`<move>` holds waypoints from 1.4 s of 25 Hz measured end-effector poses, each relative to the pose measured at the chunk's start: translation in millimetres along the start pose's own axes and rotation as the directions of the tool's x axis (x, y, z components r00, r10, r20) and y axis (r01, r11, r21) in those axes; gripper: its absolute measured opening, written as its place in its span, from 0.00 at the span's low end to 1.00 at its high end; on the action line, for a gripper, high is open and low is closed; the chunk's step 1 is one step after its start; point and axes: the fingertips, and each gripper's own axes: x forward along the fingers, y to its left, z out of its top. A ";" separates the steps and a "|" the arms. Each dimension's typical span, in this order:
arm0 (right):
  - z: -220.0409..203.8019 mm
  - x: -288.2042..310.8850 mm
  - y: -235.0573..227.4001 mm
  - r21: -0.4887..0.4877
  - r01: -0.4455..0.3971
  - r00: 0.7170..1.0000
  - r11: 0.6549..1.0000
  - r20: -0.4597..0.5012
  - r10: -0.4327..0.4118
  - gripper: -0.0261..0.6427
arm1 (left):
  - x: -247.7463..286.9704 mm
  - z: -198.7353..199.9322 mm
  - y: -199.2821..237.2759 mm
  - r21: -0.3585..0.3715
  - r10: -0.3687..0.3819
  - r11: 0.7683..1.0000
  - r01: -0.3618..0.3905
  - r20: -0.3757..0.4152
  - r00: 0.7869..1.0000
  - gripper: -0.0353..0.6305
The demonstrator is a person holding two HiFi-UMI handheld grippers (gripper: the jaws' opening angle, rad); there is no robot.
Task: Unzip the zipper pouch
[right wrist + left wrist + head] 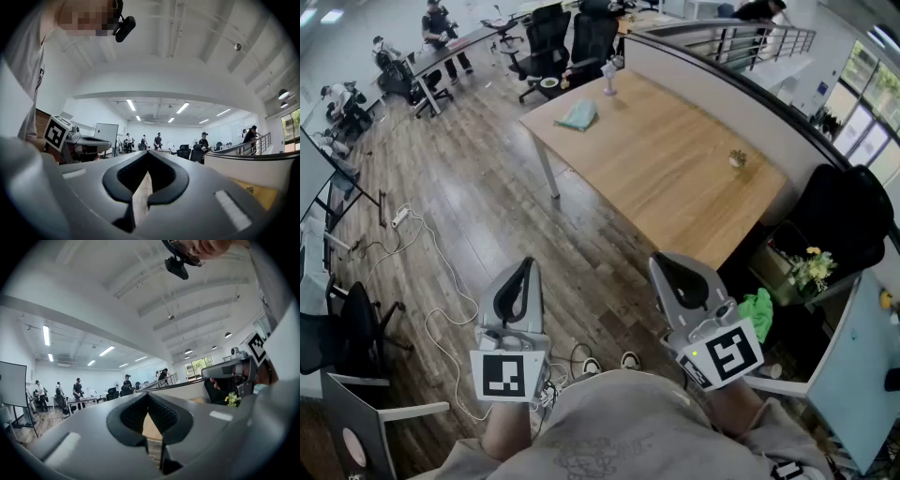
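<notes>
Honestly, not much can be read here. No words, brand names or numbers can be made out anywhere. Black-and-white square code patterns are carried on the left marker cube [504,375] and the right marker cube [729,354], but those are blocky shapes, not letters. A faint print is seen on the shirt [581,459], too washed out to be read. A small dark mark is spotted on the wooden counter [262,197] in the right gripper view, too tiny to be deciphered.

Wood floor [469,187], lt wood table [666,159], blk office chairs [546,42], strip lights [131,104] overhead.
</notes>
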 end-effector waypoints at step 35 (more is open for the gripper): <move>-35.6 54.7 -94.6 0.007 -0.007 1.000 1.000 0.019 0.007 0.30 | 89.8 -17.8 17.1 -0.004 0.120 0.993 -0.120 -0.006 0.993 0.28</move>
